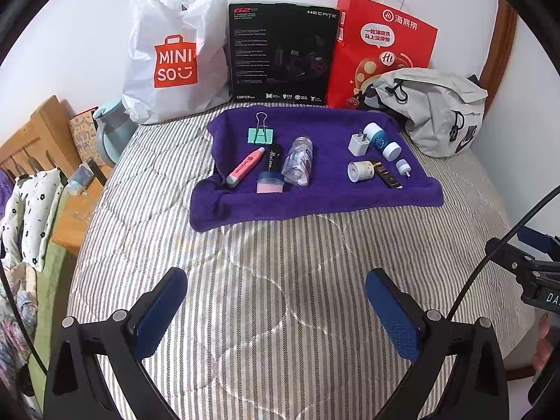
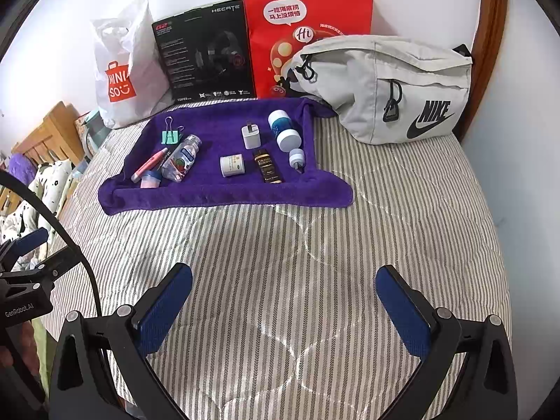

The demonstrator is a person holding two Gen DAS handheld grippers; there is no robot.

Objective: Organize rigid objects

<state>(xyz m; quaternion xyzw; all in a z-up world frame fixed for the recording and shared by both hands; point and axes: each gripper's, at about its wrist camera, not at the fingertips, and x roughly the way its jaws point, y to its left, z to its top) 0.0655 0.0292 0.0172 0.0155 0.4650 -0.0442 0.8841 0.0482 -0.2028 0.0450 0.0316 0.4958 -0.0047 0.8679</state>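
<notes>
While both the left gripper (image 1: 276,309) and right gripper (image 2: 283,309) hover spread wide and empty, a striped quilt (image 2: 315,262) carries a purple towel (image 2: 210,192) before a white wall (image 1: 70,52).

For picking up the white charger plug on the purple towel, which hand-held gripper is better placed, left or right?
Right, probably. The charger plug sits in the towel's right-hand group, nearly straight ahead of the right hand-held gripper; it lies right of centre for the left hand-held gripper. Both are open and empty.
</notes>
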